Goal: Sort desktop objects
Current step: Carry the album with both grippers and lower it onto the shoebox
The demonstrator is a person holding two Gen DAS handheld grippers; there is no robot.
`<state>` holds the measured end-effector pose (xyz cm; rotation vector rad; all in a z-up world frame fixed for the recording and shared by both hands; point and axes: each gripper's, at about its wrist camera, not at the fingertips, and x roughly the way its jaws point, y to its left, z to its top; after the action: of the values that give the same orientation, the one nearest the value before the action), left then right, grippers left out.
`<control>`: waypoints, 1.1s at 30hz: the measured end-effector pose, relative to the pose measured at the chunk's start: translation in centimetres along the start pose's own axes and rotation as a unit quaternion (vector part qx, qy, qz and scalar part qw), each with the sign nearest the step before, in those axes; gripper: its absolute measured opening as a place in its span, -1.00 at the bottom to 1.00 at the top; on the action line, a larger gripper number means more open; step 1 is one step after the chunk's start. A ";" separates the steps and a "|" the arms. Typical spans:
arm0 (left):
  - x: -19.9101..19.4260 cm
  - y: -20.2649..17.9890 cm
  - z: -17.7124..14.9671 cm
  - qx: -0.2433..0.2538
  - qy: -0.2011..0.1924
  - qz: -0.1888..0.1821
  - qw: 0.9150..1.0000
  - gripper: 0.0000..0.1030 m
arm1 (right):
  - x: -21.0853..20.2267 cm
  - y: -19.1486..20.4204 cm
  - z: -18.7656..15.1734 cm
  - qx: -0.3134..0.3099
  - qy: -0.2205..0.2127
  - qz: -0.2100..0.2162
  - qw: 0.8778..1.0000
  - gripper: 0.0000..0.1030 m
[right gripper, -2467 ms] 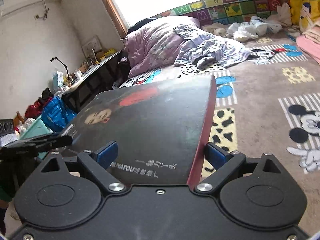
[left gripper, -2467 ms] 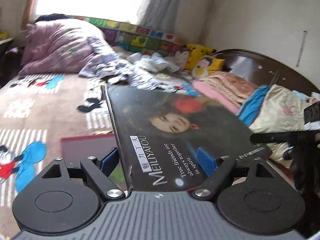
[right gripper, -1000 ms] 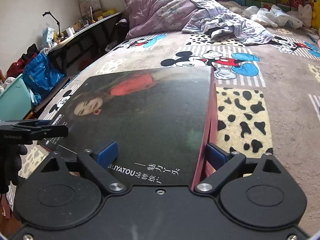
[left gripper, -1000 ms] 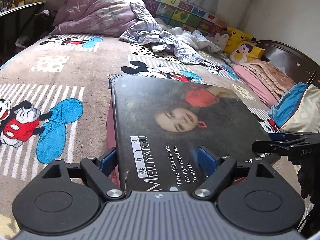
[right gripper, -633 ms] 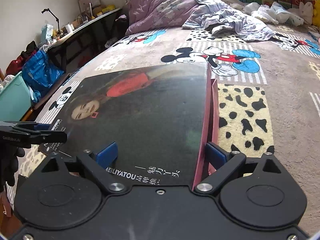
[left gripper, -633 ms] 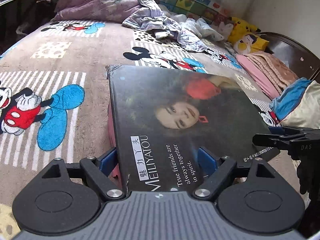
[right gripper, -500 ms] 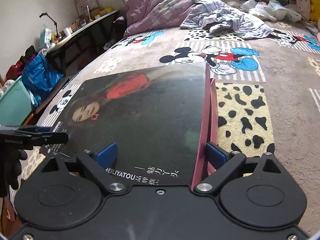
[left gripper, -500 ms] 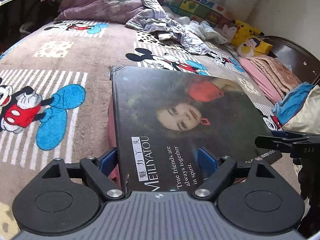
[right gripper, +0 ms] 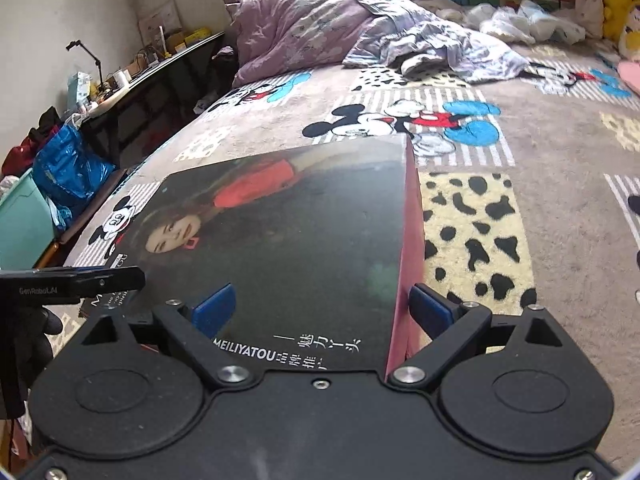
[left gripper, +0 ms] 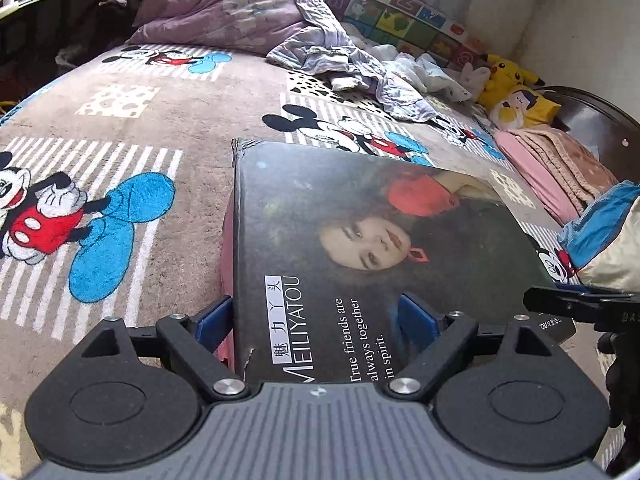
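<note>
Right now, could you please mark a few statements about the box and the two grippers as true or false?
1. Both grippers hold the same box. True: the left gripper and the right gripper each sit at one of its corners.
2. The box has a plain white lid. False: it is dark, with a woman's portrait and the word MEILIYATOU.
3. The box sits over a Mickey Mouse blanket. True.
4. A Pikachu plush lies on top of the box. False: it sits far back, near the wall.
5. The box's side is green. False: it is red.
</note>
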<state>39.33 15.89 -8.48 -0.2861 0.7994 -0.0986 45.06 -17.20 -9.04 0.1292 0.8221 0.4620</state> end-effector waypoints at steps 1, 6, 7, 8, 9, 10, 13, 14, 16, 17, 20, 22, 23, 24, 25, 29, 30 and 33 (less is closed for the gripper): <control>-0.1 -0.1 0.0 0.005 -0.008 0.010 1.000 0.73 | 0.1 -0.2 -0.1 0.006 0.006 -0.005 1.000 0.85; -1.0 -0.9 0.3 0.023 -0.037 0.013 0.999 0.73 | 0.1 -1.6 -0.3 0.037 0.005 -0.012 0.999 0.85; -1.1 -1.4 0.3 0.036 -0.044 0.014 0.998 0.73 | 0.0 -1.7 -0.2 0.037 0.001 -0.020 0.999 0.85; -1.3 -1.9 0.3 0.050 -0.051 0.012 0.997 0.73 | -0.2 -1.7 -0.1 0.034 -0.003 -0.029 0.999 0.85; -1.5 -2.5 0.3 0.067 -0.059 0.008 0.996 0.73 | -0.2 -1.7 -0.1 0.031 -0.006 -0.034 0.999 0.85; -1.6 -3.1 0.2 0.083 -0.064 0.004 0.995 0.73 | -0.3 -1.8 0.0 0.028 -0.007 -0.038 0.999 0.85; -1.3 -4.6 -0.1 0.107 -0.063 0.033 0.992 0.73 | -0.6 -1.8 0.0 0.022 -0.019 -0.054 0.998 0.85; -1.2 -4.8 -0.1 0.104 -0.064 0.063 0.991 0.73 | -0.7 -2.0 0.1 0.024 -0.022 -0.054 0.998 0.85; -1.0 -3.8 0.0 0.051 -0.065 0.087 0.993 0.73 | -0.8 -2.9 0.1 0.050 -0.022 -0.037 0.998 0.85; -0.8 -3.1 0.1 0.019 -0.059 0.087 0.994 0.73 | -0.8 -3.3 0.1 0.064 -0.022 -0.027 0.997 0.85; 0.5 -0.9 -0.1 -0.058 -0.006 0.058 0.997 0.73 | -0.6 -4.3 -0.2 0.100 -0.015 0.018 0.995 0.85; 0.8 -0.7 -0.3 -0.060 0.008 0.035 0.998 0.73 | -0.2 -4.5 -0.4 0.116 -0.004 0.044 0.992 0.85; 0.7 -0.7 -0.2 -0.056 0.007 0.029 0.998 0.73 | 0.0 -4.5 -0.5 0.124 0.005 0.060 0.990 0.85; 0.5 -0.6 -0.2 -0.056 0.005 0.023 0.998 0.73 | 0.2 -4.4 -0.7 0.130 0.011 0.076 0.988 0.85; 0.3 -0.5 -0.1 -0.059 -0.001 0.017 0.998 0.73 | 0.4 -4.1 -0.7 0.130 0.015 0.086 0.988 0.85; 0.0 -0.4 -0.2 -0.043 -0.008 0.007 0.999 0.73 | 0.5 -3.0 -0.7 0.107 0.021 0.072 0.991 0.86; 0.0 -0.5 -0.3 -0.033 -0.007 0.007 0.999 0.73 | 0.5 -3.1 -0.7 0.110 0.021 0.074 0.991 0.86; 0.0 -1.4 -0.3 0.012 -0.013 0.018 1.000 0.73 | 0.3 -2.9 -0.5 0.095 0.016 0.027 0.995 0.85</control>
<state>39.17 14.54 -8.25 -0.2497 0.7770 -0.0706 45.87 -19.73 -10.43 0.3208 0.8956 0.4366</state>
